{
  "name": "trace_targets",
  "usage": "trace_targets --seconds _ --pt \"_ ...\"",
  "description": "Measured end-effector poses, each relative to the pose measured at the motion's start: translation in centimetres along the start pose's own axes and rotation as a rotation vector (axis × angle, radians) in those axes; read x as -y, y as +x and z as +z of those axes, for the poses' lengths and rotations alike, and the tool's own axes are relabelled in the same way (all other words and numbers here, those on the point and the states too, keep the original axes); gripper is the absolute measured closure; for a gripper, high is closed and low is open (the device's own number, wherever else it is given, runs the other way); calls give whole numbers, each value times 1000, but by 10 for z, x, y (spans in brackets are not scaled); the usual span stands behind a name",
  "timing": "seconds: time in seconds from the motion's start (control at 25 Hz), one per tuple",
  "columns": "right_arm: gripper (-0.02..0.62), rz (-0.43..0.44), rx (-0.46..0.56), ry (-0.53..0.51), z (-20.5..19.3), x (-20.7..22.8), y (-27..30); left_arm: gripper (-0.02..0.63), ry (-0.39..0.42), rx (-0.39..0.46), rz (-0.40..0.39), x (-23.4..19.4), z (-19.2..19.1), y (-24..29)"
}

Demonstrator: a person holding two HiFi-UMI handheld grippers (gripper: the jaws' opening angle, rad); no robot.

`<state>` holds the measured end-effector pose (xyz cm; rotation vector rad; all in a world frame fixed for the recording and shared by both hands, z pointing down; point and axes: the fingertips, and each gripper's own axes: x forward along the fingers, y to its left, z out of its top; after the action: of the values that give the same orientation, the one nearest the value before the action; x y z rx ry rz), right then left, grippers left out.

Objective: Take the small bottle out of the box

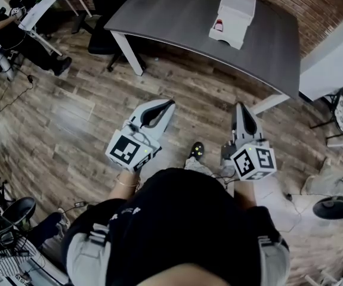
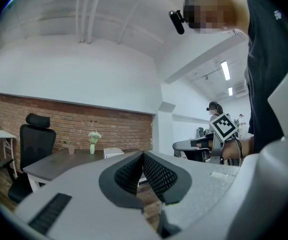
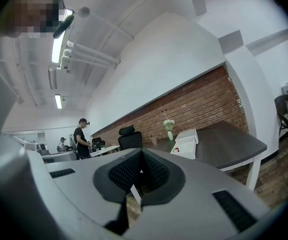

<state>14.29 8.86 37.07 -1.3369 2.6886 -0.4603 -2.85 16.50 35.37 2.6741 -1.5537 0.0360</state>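
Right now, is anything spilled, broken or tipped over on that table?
Nothing stands out. The white box sits flat on the gray table with its lid open, and what looks like the small bottle, red-topped, is inside. The vase of flowers stands upright. No spills show.

We see a dark grey table point(image 1: 177, 22) on white legs, standing on a floor point(image 1: 70, 118) of brown wood-grain planks, with a red-brown brick wall point(image 1: 314, 5) at the far right. The box point(image 1: 237, 11) is white, and the small bottle point(image 1: 218, 24) at its near left end shows red. The left gripper point(image 1: 171, 103) and right gripper point(image 1: 241, 106) are pale grey, with black ribbed pads point(image 2: 156, 176) and black-and-white square markers.
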Motion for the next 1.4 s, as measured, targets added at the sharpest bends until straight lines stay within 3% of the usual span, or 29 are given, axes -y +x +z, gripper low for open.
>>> trace_targets --seconds 0.56,0.84,1.4 --pt "594 22 -13 48 15 77 45 604 12 -53 -12 -3 2 99" --pt "594 40 -25 19 18 98 59 604 15 -66 -2 -6 -2 128" --pt "594 52 -57 45 8 115 83 604 -8 -79 67 -28 -16 134"
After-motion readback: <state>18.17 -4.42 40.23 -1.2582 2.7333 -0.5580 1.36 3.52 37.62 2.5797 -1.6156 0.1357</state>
